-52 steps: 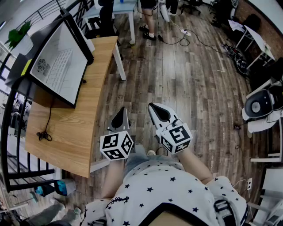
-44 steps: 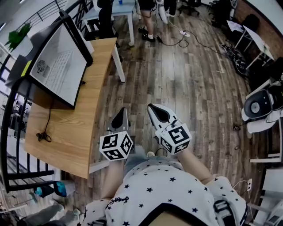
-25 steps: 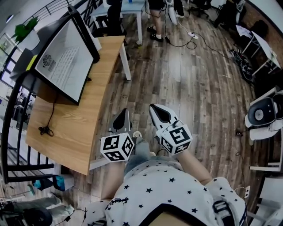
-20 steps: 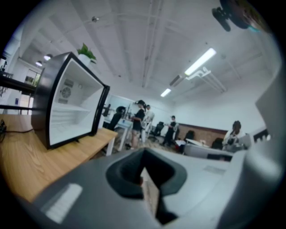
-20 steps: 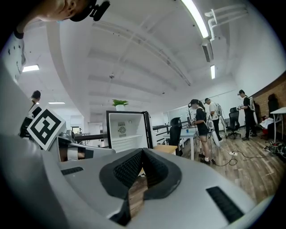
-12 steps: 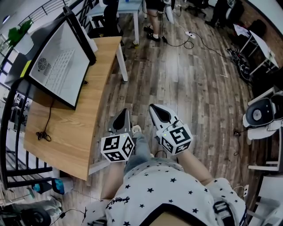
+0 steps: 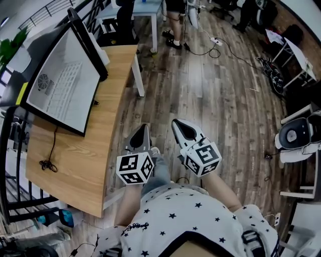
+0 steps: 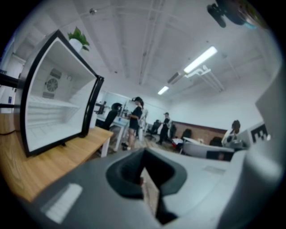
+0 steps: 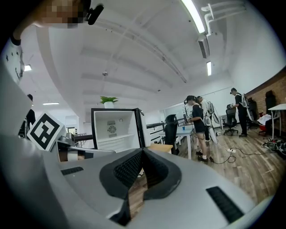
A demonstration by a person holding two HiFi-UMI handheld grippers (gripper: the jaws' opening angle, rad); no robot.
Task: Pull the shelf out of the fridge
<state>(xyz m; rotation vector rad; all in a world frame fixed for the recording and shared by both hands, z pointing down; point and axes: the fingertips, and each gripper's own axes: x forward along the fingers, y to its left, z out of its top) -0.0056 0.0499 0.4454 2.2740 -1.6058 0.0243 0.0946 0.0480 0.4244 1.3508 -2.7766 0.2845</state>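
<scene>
The small fridge point(image 7: 62, 83) stands open on a wooden table point(image 7: 85, 155) at my left, its white inside facing me. A white wire shelf point(image 8: 47, 103) spans its middle, and it also shows in the right gripper view as the shelf point(image 9: 117, 139). Both grippers hang over the floor in front of my body, well short of the fridge point(image 9: 117, 127). My left gripper point(image 7: 143, 128) is shut and empty, its jaws meeting at a seam point(image 8: 144, 154). Beside it, my right gripper point(image 7: 177, 123) is also shut with nothing in it point(image 9: 143, 152).
The table's white leg point(image 7: 136, 75) stands just ahead of the left gripper. People point(image 7: 175, 20) stand by a white desk point(image 7: 143, 10) at the far end. Cables point(image 7: 220, 45) trail over the plank floor. Round equipment point(image 7: 296, 133) sits at the right.
Both grippers stay side by side in front of me, barely moved. The head view has drifted a little, so the fridge sits slightly nearer the left edge.
</scene>
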